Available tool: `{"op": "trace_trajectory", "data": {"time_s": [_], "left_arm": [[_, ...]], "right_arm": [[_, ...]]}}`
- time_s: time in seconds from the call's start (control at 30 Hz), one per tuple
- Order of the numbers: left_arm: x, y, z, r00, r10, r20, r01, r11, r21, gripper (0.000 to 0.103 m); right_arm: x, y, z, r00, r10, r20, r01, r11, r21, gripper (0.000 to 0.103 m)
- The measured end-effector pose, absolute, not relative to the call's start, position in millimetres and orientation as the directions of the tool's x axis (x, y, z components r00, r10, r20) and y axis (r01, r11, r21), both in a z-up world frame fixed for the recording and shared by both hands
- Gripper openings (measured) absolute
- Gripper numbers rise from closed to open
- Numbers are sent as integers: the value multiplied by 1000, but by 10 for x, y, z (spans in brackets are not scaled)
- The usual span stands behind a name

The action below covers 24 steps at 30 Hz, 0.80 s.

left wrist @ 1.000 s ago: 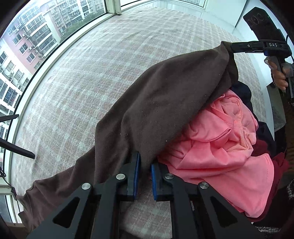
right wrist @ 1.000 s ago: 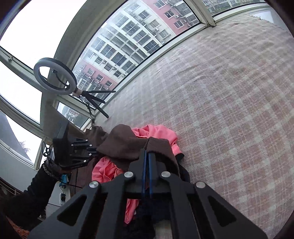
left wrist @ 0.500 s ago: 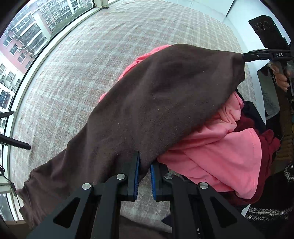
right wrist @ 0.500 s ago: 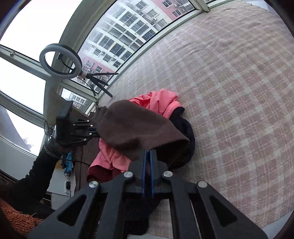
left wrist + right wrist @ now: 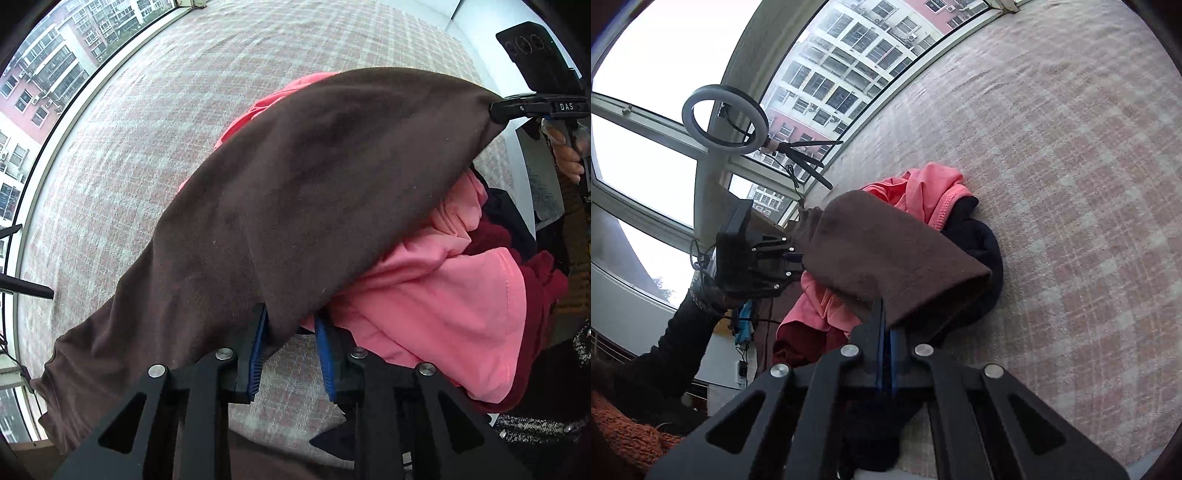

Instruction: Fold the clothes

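Clothes are what my two tools are working on, and the brown garment (image 5: 295, 206) is the one I am holding up. My right tool (image 5: 886, 354) is pinching one edge of it, blue pads closed with the cloth running down between them, so that end cannot slip while I am lifting. My left tool (image 5: 290, 354) is standing partly open: the brown cloth is lying against the left pad and hanging into the gap, while the right pad is standing clear of it, so I judge this side is cradling the cloth more than clamping it. From the right wrist view the left tool (image 5: 783, 258) is meeting the far end of the garment, though whether it is biting there I cannot tell.

Between the two tools the garment is spanning like a bridge above the pile, and I am keeping it raised so it comes free of the others and hangs flat enough to find its edges. One long brown end is trailing down toward the window side.

Under it the pink garment (image 5: 436, 306) is lying crumpled, with a dark red one (image 5: 543, 288) and a black one (image 5: 982, 251) beside it, all heaped on the checked bed (image 5: 1071, 166). None of them is lying folded.
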State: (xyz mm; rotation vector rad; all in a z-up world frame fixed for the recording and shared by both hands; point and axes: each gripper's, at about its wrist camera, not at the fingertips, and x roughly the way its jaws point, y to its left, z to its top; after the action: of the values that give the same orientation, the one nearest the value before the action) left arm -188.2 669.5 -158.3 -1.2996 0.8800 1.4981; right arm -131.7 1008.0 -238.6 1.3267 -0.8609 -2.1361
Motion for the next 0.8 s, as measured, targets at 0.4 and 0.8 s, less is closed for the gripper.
{"op": "trace_trajectory", "data": {"time_s": [0.4, 0.8], "left_arm": [[-1117, 6970, -1019, -68, 344, -936, -980, -198, -2, 47], [-959, 8199, -1587, 28, 268, -963, -995, -81, -52, 55]], "right_arm": [[-1258, 10659, -2529, -490, -694, -527, -100, -556, 825, 35], [-1679, 10603, -2802, -547, -604, -580, -142, -616, 775, 32]]}}
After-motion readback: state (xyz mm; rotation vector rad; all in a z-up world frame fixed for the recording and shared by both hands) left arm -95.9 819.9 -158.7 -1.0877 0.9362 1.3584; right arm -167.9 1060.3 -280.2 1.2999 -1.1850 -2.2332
